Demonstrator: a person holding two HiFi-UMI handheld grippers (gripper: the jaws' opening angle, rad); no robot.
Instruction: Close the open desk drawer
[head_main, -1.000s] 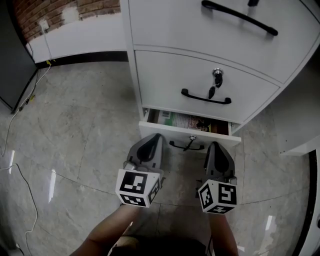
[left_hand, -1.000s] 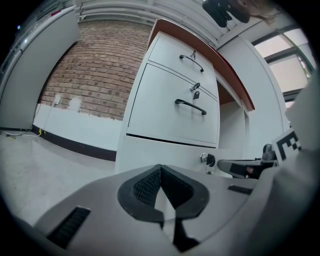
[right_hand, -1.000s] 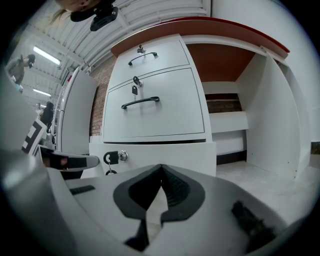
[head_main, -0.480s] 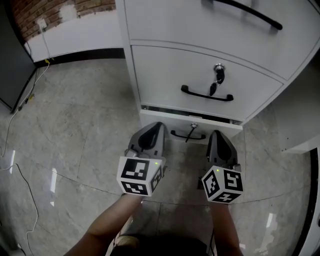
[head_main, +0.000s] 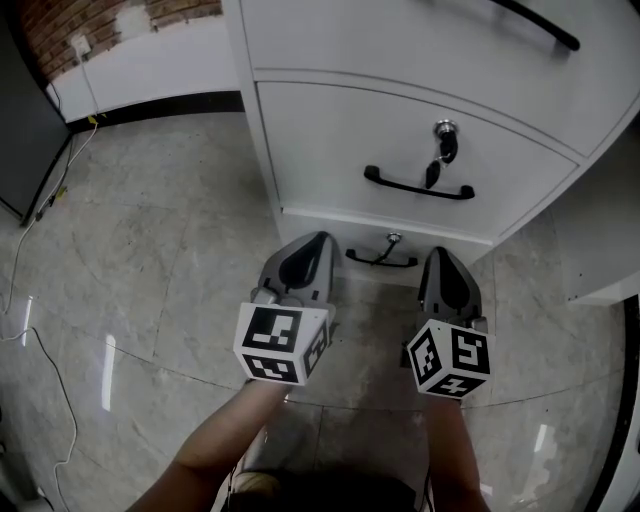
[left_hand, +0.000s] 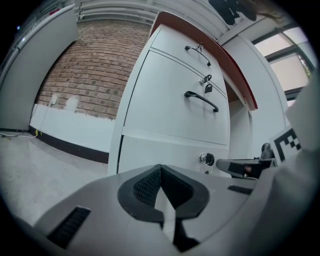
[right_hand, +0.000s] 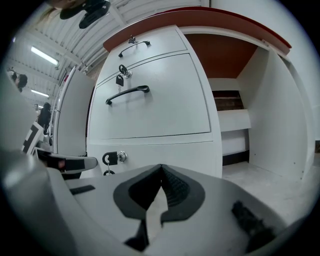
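Bottom drawer (head_main: 355, 238): both ends of its front are covered in the head view; only the middle shows.
Drawer handle (head_main: 380, 261): hidden in both gripper views behind each tool's own body.
Left hand-held gripper (head_main: 318, 238): its body covers its tips, so contact with the bottom drawer cannot be told.
Right hand-held gripper (head_main: 440, 252): the same at the bottom drawer's other end.
Top handle (head_main: 545, 28): two fronts above the bottom drawer, cut by the upper edge.
Forearms (head_main: 215, 445): below the bottom drawer, cut by the lower edge.
Figure (right_hand: 45, 116): far left of the bottom drawer, too small to make out.
Dark shapes (right_hand: 87, 10): high above the bottom drawer, blurred and unidentifiable.
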